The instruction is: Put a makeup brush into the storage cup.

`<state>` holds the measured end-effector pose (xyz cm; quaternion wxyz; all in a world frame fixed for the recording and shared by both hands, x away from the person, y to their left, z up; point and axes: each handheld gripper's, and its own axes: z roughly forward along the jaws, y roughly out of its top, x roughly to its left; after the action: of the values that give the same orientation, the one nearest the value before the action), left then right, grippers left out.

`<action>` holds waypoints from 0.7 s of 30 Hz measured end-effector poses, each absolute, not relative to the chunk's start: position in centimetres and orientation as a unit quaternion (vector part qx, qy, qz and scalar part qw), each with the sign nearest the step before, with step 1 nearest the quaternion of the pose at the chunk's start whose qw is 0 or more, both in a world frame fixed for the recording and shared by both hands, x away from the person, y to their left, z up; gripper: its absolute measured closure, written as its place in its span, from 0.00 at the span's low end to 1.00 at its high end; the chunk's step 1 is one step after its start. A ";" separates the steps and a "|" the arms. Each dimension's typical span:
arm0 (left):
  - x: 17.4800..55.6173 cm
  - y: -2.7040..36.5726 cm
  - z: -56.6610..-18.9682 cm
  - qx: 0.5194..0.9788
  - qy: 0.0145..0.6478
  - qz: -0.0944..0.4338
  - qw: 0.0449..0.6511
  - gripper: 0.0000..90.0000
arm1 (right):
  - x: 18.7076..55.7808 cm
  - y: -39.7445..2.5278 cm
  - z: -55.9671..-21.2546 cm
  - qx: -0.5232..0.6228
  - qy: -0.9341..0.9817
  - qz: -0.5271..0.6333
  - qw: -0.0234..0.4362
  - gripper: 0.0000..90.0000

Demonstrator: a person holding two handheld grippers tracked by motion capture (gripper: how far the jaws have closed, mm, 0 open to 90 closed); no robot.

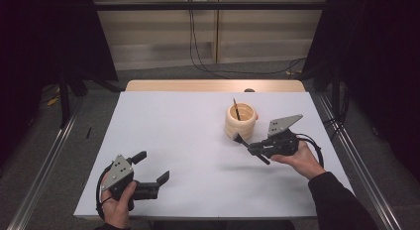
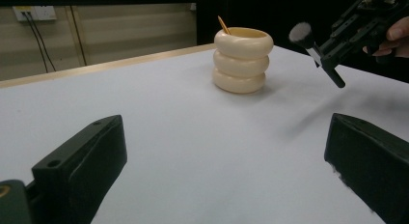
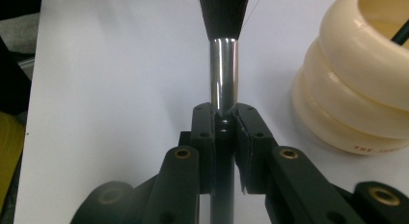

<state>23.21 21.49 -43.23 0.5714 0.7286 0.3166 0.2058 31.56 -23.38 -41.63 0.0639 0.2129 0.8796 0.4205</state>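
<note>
The right tongs [image 1: 253, 148] clamp a makeup brush [image 3: 223, 55] just beside the cream ringed holder [image 1: 241, 121]; the left tongs [image 1: 152, 166] gape, well apart from it.

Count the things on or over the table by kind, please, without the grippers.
Cream ringed holder: 1
Makeup brush clamped in the right gripper: 1
Thin stick standing in the holder: 1
Total: 3

right gripper [image 3: 225, 119] has its jaws clamped tight on a makeup brush [image 3: 224, 74], shiny silver ferrule sticking up out of them and dark bristles at the top edge. cream ringed holder [image 3: 359, 84] sits just to the right on the white table [image 3: 111, 89]
</note>
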 end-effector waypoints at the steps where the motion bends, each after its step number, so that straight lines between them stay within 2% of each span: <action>1: 23.2 21.5 -43.2 0.728 0.319 0.206 0.571 0.01 | 31.6 -23.5 -41.5 0.214 0.876 0.427 0.067 0.88; 21: 23.2 21.5 -43.2 0.728 0.316 0.206 0.572 0.01 | 31.1 -25.4 -40.6 0.242 0.829 0.497 0.087 0.88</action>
<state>23.21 21.46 -43.23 0.5719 0.7282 0.3165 0.2064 31.14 -25.39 -40.63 0.0867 0.2419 0.8290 0.4966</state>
